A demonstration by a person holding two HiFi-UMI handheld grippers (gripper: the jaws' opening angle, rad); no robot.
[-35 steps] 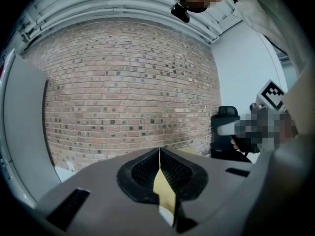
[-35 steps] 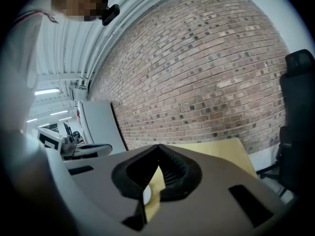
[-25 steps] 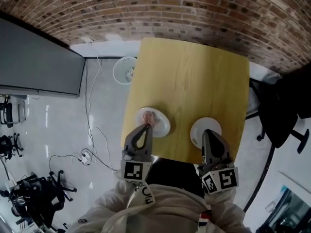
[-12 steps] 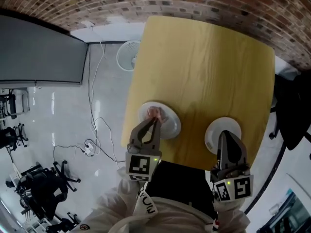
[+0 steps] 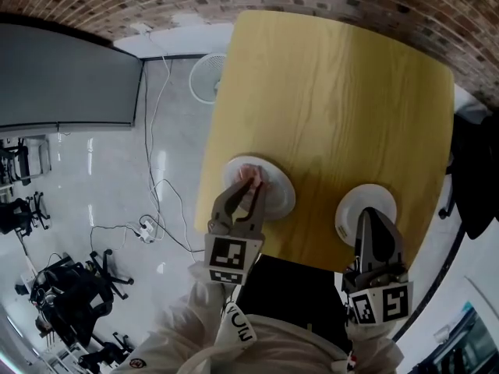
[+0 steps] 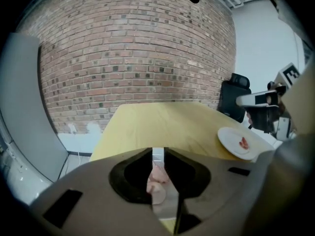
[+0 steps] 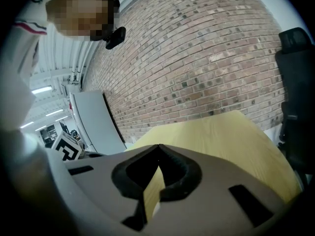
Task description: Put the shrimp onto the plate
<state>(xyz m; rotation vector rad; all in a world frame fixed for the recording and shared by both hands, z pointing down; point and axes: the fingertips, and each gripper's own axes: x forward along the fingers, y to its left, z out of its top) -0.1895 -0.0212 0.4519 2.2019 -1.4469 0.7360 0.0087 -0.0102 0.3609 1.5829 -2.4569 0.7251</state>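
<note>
two white plates (image 5: 281, 202) (image 5: 361, 202), two shrimp (image 6: 156, 180) (image 6: 242, 143), one yellow table (image 5: 335, 92)

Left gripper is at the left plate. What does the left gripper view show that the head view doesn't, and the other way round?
Only the left gripper view: a reddish piece lying on the right plate; the head view shows nothing on that plate.

Only the head view: the rim of the left plate under the left gripper, and the floor fan beside the table.

Both: the yellow table, the right plate, and the pink shrimp between the left gripper's opening jaws.
</note>
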